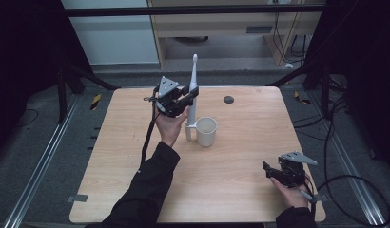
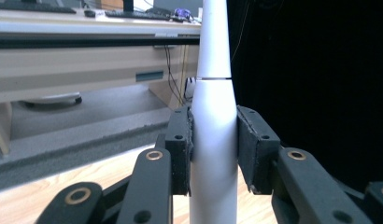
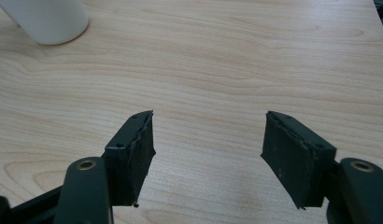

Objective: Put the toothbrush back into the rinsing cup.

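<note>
Left tool is clamped on the body of one white electric toothbrush, both pads pressed against its sides in the left gripper view. The toothbrush stands upright, brush head at the top, well above the tool; its lower end sits at or just above the desk, which of the two cannot be told. One white cup stands just below and to the right of the left tool, directly beside the toothbrush base; whether they touch cannot be told.

Right tool is held low over the desk near its front right corner, jaws standing wide with nothing between them; the right gripper view shows bare wood between the pads, and the cup base lies far ahead at upper left.

Edges and clearance: the left tool is near the far edge of the desk, with open wood to its left. Between the two tools the surface is bare. The right tool is close to the right edge and front edge. One dark round hole sits in the desk to the right of the left tool, near the far edge.

Count: toothbrush, one; cup, one; tools, two; desk hole, one
</note>
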A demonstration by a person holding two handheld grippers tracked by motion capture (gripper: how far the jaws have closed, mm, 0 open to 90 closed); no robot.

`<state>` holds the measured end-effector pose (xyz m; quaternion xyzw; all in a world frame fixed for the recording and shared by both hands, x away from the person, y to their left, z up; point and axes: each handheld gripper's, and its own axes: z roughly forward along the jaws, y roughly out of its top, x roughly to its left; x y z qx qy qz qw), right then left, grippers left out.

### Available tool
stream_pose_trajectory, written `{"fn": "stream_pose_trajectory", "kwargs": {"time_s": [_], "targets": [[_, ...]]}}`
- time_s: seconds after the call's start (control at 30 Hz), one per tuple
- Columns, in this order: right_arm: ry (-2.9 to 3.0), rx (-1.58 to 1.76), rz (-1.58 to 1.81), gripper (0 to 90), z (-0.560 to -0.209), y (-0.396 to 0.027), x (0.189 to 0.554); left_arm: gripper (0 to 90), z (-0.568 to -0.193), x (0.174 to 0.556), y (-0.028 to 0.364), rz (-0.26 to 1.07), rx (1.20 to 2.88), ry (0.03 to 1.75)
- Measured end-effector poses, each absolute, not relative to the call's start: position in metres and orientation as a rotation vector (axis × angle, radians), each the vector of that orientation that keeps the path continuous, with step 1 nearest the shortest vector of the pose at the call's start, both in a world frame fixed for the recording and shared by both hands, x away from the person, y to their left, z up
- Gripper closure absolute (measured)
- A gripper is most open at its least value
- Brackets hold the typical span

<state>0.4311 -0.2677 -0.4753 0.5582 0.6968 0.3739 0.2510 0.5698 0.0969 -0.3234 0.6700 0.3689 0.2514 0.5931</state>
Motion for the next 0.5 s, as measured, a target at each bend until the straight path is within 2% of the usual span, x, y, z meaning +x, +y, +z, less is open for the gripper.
{"fn": "stream_pose_trajectory", "kwargs": {"time_s": [0.5], "targets": [[1.898, 1.518, 1.024, 33.9, -0.476, -0.268, 0.432, 66.9, -0.336, 0.586, 0.070, 0.556, 1.554, 0.853]]}}
